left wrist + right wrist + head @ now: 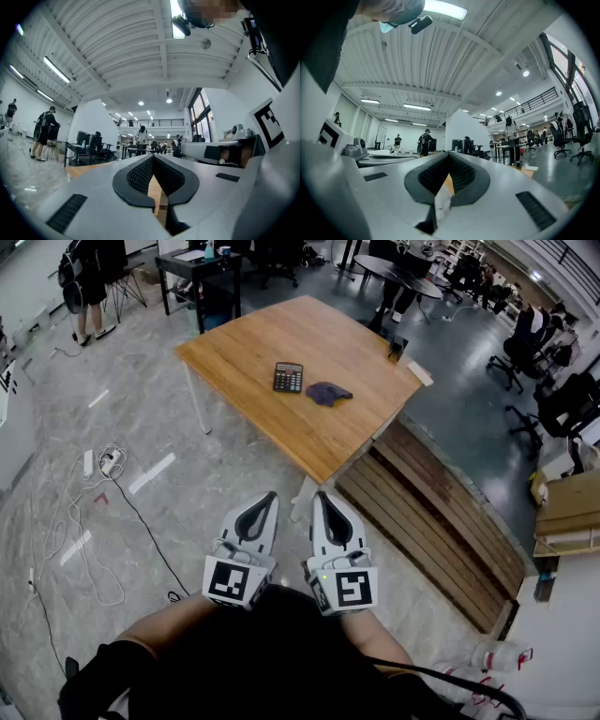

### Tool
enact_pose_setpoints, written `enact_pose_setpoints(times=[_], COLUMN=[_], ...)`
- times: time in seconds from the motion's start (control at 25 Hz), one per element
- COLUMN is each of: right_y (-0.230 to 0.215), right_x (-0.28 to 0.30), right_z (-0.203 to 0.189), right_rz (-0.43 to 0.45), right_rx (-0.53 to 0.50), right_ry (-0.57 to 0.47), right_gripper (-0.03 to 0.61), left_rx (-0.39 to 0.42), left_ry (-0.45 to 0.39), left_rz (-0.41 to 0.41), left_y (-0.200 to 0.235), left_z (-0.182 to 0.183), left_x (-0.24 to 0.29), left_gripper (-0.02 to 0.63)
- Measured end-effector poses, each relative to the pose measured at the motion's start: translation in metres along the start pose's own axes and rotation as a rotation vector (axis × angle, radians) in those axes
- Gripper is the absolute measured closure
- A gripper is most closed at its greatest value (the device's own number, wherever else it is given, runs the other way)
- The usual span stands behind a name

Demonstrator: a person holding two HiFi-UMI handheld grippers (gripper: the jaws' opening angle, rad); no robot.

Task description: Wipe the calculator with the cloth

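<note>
Purple cloth point(327, 393) beside calculator point(288, 377)

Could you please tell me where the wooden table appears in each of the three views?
Head view: the wooden table is upper centre, bearing the calculator and cloth.
Left gripper view: the table is a low strip left of the shut jaws.
Right gripper view: the table is only a sliver seen between the shut jaws.
Shared landmark: the black desk beyond the table, in all three views.
</note>
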State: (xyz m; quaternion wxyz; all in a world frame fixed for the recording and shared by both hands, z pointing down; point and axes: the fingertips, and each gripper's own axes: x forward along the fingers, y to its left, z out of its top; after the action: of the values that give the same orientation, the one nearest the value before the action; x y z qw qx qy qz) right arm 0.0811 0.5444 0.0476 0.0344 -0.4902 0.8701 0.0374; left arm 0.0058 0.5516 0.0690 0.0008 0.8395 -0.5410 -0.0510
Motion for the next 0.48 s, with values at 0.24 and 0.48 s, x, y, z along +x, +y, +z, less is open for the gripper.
enact_pose_setpoints(times=[0.24, 0.48], right_y=[-0.018, -0.041], right_x=[0.001, -0.007], right_z=[-0.002, -0.015], right_rz=[-0.012, -0.029], right_rx=[-0.004, 0.023], right_ry=[0.006, 0.033], right_gripper=[0.563, 0.563], left_rx=[0.018, 0.007], left_ry=[-0.001, 0.019], left_rz=[-0.011, 0.002], left_y=[-0.008, -0.017], left_z=[-0.003, -0.010], left_x=[0.015, 0.031], left_gripper=[0.606, 0.607])
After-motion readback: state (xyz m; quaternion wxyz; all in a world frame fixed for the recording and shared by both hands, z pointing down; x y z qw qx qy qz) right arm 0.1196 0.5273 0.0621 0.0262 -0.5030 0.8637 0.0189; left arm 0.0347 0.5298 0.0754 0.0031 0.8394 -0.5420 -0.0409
